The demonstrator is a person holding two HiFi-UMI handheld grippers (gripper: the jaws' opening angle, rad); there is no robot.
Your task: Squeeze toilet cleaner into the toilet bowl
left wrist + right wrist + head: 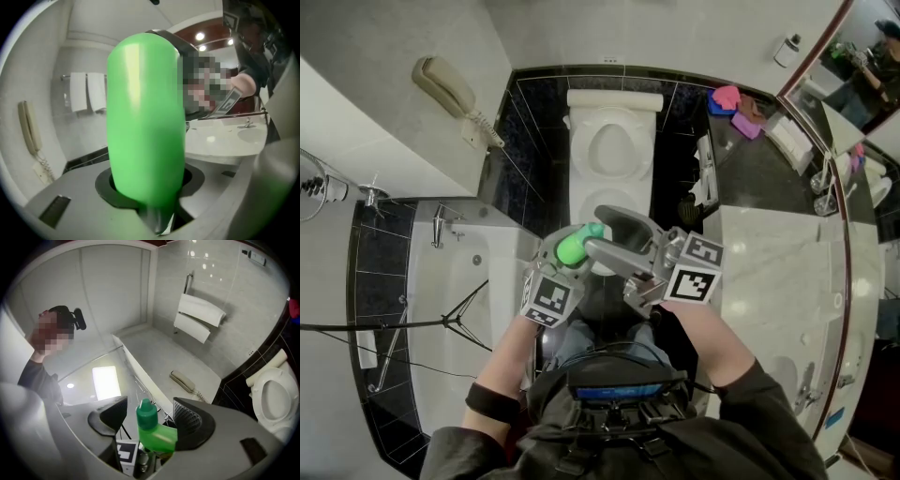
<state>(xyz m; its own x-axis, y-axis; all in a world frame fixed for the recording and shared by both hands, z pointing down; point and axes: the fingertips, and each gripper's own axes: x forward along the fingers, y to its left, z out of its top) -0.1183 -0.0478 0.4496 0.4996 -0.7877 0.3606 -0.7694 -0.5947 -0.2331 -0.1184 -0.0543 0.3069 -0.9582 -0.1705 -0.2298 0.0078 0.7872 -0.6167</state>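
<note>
1. Grey-jawed, the left tool (151, 190) is clamped on the body of a green bottle (145, 117) of toilet cleaner. The bottle rises from between its two jaws and fills most of the left gripper view.
2. The right tool (151, 414) stands with its jaws wide apart, gripping nothing. The bottle's green cap (146, 412) and bent neck sit between them. The dark pad (115, 412) on one side is clear of the cap. The ribbed pad (186, 417) on the other side is just beside the bottle's shoulder, and I cannot tell whether it touches.
3. In the head view the two tools meet in front of the person's body, the right one pointing across at the cap end. The left hand (511, 361) and the right hand (717, 337) carry them.
4. The bottle is held in the air over the near end of the white toilet (614, 150), whose bowl is uncovered.
5. Black tiles (539, 122) surround the toilet. A beige wall phone (441, 84) hangs to its left, with a white bathtub (441, 281) nearer the person on that side.
6. A pale stone worktop (778, 272) runs along the right, with pink and purple cloths (733, 99) at its far end.
7. Folded white towels (199, 317) hang on the wall in the right gripper view.
</note>
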